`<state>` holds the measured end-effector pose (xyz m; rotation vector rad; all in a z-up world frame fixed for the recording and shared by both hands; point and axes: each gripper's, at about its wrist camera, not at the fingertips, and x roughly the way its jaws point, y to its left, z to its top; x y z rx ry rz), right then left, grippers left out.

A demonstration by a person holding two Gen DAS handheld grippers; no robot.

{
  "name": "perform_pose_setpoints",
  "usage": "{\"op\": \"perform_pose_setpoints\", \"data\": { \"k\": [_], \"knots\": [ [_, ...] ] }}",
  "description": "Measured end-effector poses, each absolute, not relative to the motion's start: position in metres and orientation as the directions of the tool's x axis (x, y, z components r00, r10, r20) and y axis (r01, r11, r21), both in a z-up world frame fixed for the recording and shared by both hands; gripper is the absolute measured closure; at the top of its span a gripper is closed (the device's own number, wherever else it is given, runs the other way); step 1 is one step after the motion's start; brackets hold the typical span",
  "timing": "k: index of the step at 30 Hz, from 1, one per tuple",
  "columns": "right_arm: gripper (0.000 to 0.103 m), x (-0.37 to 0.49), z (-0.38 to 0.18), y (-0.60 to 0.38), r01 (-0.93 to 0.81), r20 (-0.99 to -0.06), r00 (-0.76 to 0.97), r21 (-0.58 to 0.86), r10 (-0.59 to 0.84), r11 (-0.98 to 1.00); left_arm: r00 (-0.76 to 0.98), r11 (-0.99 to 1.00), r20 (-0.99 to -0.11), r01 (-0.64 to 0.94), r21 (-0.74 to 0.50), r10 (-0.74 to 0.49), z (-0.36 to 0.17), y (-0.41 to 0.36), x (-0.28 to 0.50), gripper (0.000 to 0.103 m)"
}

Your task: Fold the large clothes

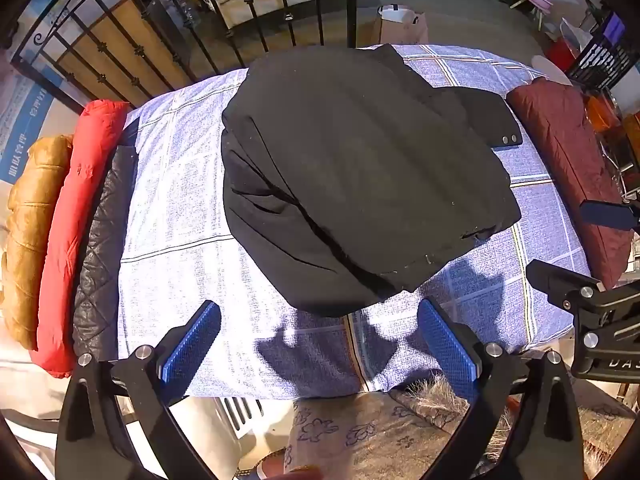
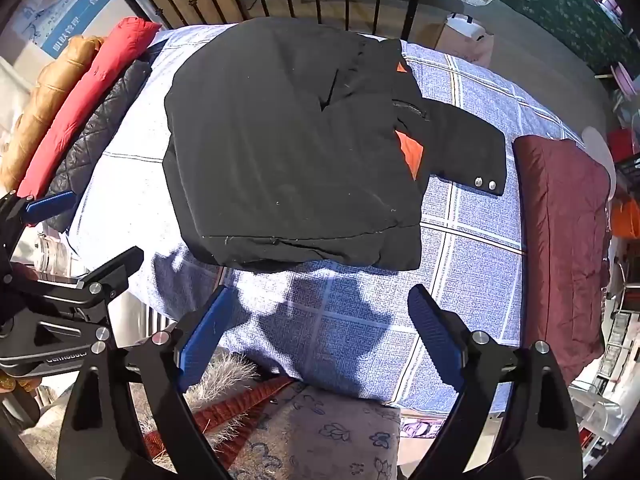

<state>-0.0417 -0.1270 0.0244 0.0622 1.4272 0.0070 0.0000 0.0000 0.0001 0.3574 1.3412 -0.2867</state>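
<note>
**Black jacket folded on the checked cloth, both grippers released above the near edge**

The black jacket (image 1: 360,176) lies folded in the middle of the blue checked tablecloth (image 1: 176,240), one cuffed sleeve (image 2: 468,152) with two snap buttons sticking out to the right. Bare cloth runs all around it: a wide strip on the left, a narrower one on the right, and a shadowed band along the near edge.

The left gripper (image 1: 320,348) and right gripper (image 2: 320,336) hover over that near band, jaws spread wide with nothing between them, clear of the jacket's hem.

Along the left edge lie a tan puffer (image 1: 32,236), a red jacket (image 1: 76,216) and a dark quilted jacket (image 1: 104,264); a maroon garment (image 2: 560,240) lies folded along the right edge. An iron railing (image 1: 248,4) stands behind the far edge.

Only the right wrist view shows the orange lining (image 2: 412,152) and a zip pocket.
</note>
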Motion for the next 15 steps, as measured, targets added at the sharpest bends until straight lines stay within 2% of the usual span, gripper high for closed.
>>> {"op": "perform_pose_setpoints", "data": {
  "k": [15],
  "knots": [
    [0.015, -0.0429, 0.0245, -0.1305, 0.029, -0.989, 0.138, 0.063, 0.058, 0.998, 0.199, 0.911, -0.98, 0.401, 0.094, 0.013, 0.0002, -0.0001, -0.002, 0.006]
  ]
}}
